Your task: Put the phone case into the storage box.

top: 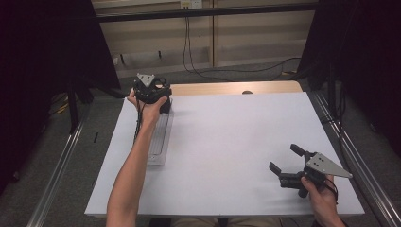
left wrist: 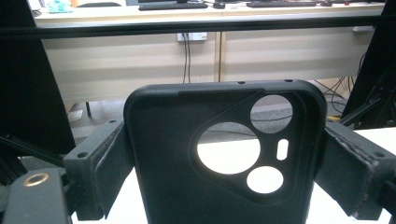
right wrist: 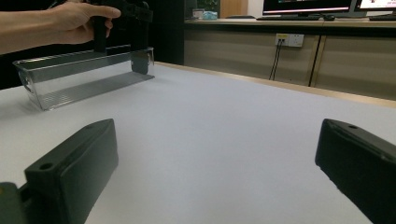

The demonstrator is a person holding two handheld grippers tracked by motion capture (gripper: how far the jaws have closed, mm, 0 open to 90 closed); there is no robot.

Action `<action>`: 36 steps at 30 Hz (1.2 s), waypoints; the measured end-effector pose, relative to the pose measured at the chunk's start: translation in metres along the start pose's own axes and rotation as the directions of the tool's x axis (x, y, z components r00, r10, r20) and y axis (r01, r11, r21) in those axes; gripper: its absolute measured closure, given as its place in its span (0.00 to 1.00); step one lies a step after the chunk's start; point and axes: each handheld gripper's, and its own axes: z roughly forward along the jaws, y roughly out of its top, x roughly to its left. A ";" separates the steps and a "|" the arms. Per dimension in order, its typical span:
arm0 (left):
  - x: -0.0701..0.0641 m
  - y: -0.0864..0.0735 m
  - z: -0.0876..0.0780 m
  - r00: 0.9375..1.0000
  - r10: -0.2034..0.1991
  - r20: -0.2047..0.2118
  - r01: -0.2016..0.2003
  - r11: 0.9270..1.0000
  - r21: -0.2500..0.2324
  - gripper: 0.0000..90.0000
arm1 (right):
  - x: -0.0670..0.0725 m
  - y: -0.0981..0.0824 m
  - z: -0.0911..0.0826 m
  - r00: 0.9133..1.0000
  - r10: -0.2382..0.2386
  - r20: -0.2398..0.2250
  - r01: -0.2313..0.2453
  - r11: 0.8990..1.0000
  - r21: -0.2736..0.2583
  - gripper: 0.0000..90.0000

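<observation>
A black phone case [left wrist: 163, 158] with round camera cutouts stands upright between the jaws of my left gripper [top: 158, 97], which is shut on its two sides. The person's left hand holds that gripper over the far end of a long clear plastic tray [top: 158, 142]. In the right gripper view the case [right wrist: 140, 63] reaches down into that end of the tray [right wrist: 70, 81]. My right gripper [top: 283, 159] rests low near the table's front right corner, jaws wide open with nothing between them, pointing toward the tray.
A white sheet [top: 236, 137] covers the table, with a wooden strip [top: 227, 88] along its far edge. Metal rails [top: 352, 151] run along both sides. Cables [top: 198, 66] lie on the floor beyond the table.
</observation>
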 end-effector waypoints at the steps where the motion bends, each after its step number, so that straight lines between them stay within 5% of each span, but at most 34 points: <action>1: 0.000 0.000 0.000 1.000 -0.001 -0.003 0.001 1.000 0.003 0.13 | 0.000 0.000 0.000 1.000 0.000 0.000 0.000 1.000 0.000 0.00; 15: 0.004 0.002 -0.005 1.000 0.020 0.020 -0.021 0.998 0.054 0.13 | 0.000 0.000 0.000 1.000 0.003 -0.004 -0.003 1.000 0.007 0.00; 18: 0.005 0.003 -0.007 1.000 -0.012 0.016 0.011 0.998 0.061 0.14 | 0.000 0.000 0.001 1.000 0.002 -0.005 -0.002 1.000 0.006 0.00; 24: 0.005 0.003 -0.006 0.999 -0.034 -0.007 0.035 0.998 0.049 0.15 | 0.001 0.000 0.001 1.000 0.004 -0.003 -0.004 1.000 0.006 0.00; 31: -0.001 0.000 -0.002 1.000 -0.013 -0.012 0.013 1.000 -0.001 0.15 | 0.000 0.000 0.001 1.000 0.001 -0.001 -0.001 1.000 0.000 0.00; 36: -0.003 -0.001 -0.002 1.000 -0.003 -0.013 0.004 1.000 0.019 0.14 | 0.000 0.000 0.000 1.000 0.001 -0.002 -0.001 1.000 0.002 0.00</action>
